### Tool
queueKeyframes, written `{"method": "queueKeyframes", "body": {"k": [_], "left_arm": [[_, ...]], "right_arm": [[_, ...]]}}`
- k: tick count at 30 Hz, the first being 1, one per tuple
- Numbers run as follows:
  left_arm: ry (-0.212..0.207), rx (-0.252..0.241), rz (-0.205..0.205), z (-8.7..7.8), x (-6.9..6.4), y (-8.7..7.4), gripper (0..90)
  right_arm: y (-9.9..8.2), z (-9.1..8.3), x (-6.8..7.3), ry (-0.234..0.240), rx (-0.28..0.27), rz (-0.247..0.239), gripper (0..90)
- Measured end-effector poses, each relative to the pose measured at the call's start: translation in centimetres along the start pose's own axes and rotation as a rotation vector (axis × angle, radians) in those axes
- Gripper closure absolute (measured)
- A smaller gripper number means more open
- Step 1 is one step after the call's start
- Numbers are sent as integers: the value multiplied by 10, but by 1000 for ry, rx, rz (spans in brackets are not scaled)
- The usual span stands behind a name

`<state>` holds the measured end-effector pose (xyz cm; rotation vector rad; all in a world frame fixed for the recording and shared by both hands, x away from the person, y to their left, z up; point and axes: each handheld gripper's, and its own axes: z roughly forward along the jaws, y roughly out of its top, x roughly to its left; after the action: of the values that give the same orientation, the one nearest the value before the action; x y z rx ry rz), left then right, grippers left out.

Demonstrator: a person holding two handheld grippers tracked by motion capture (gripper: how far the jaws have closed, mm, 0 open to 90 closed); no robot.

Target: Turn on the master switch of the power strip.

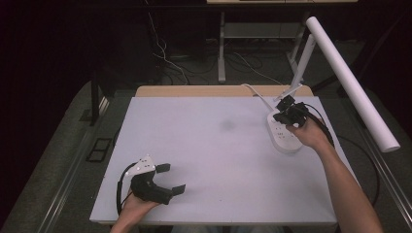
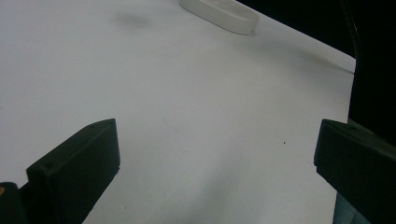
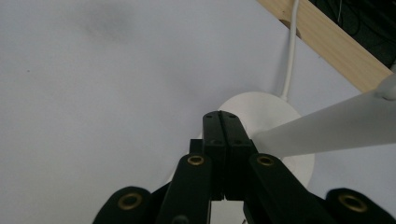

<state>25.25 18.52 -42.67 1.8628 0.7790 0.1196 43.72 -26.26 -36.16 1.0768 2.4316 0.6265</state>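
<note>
A white desk lamp stands at the table's right. Its flat oval base (image 1: pixel 286 139) lies on the white surface, a slim arm (image 1: pixel 302 58) rises from it, and a long tube head (image 1: pixel 354 87) slants out over the right edge. My right gripper (image 1: pixel 278 116) is shut, its jaws pressed together with nothing between them. Its tips are over the far end of the base (image 3: pixel 266 109), beside the lamp arm (image 3: pixel 327 126); I cannot tell whether they touch it. My left gripper (image 1: pixel 171 178) rests open near the front left, jaws wide apart over bare table (image 2: pixel 217 149).
The white table top (image 1: pixel 209 141) has a wooden strip (image 1: pixel 194 91) along its far edge. The lamp's white cord (image 3: pixel 292 46) runs from the base over that strip. A faint grey smudge (image 1: pixel 227 125) marks the middle. Cables and desk legs lie on the floor beyond.
</note>
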Motion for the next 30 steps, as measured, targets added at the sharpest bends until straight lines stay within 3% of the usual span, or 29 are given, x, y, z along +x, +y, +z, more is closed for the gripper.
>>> {"method": "queueKeyframes", "body": {"k": [30], "left_arm": [[4,-4,3,-2,1,0,0]], "right_arm": [[14,42,-9,-37,69,12,894]]}}
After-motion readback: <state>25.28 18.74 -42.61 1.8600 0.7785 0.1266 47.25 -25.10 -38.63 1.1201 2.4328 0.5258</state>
